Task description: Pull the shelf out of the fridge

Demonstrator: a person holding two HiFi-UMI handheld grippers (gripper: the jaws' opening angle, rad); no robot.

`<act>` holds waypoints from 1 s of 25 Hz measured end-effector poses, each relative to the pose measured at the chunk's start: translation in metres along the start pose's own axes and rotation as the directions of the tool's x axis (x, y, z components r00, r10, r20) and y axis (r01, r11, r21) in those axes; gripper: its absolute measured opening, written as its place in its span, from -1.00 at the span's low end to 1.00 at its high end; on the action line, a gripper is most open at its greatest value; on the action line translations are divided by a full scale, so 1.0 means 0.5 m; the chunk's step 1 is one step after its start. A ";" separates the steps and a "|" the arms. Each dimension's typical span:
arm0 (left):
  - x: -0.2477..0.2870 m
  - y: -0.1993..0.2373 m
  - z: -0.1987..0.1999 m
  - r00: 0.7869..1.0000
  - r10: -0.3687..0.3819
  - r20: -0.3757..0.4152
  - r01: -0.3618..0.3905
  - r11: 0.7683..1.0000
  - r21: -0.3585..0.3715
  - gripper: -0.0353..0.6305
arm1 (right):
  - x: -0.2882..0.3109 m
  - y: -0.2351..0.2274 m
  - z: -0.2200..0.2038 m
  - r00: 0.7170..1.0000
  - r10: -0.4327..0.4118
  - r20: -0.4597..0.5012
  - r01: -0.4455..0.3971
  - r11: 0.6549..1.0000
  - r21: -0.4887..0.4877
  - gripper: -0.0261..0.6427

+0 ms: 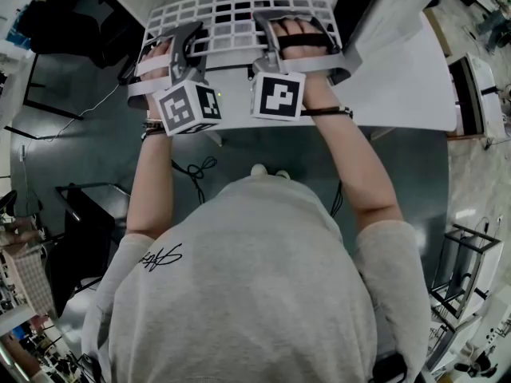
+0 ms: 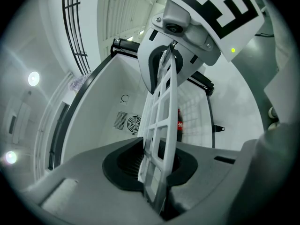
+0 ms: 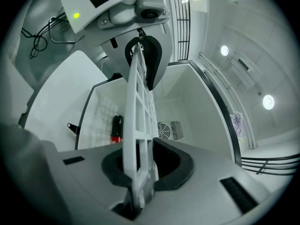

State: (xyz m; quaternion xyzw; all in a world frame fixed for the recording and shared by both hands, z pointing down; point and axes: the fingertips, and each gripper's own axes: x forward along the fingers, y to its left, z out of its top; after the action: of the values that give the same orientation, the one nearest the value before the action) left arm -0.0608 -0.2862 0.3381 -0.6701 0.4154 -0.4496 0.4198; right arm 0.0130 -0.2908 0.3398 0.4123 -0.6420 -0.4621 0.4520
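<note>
Left gripper (image 2: 156, 165) and right gripper (image 3: 140, 170) both clamp shelf (image 2: 161, 111) front edge, side by side, for a level pull from fridge (image 2: 105, 102).

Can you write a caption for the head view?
Seen from above, a person's left gripper and right gripper both clamp the near edge of a white grid shelf.

overhead and two close-ups, same shelf (image 1: 239, 14)
</note>
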 end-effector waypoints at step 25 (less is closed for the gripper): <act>-0.022 -0.010 0.005 1.000 0.003 0.007 -0.003 1.000 0.006 -0.73 | -0.026 0.000 0.007 1.000 -0.022 0.016 0.022 1.000 0.004 -0.77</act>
State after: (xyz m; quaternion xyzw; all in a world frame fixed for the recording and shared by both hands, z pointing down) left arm -0.0601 -0.2739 0.3396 -0.6699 0.4134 -0.4480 0.4239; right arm 0.0130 -0.2775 0.3368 0.4165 -0.6418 -0.4691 0.4411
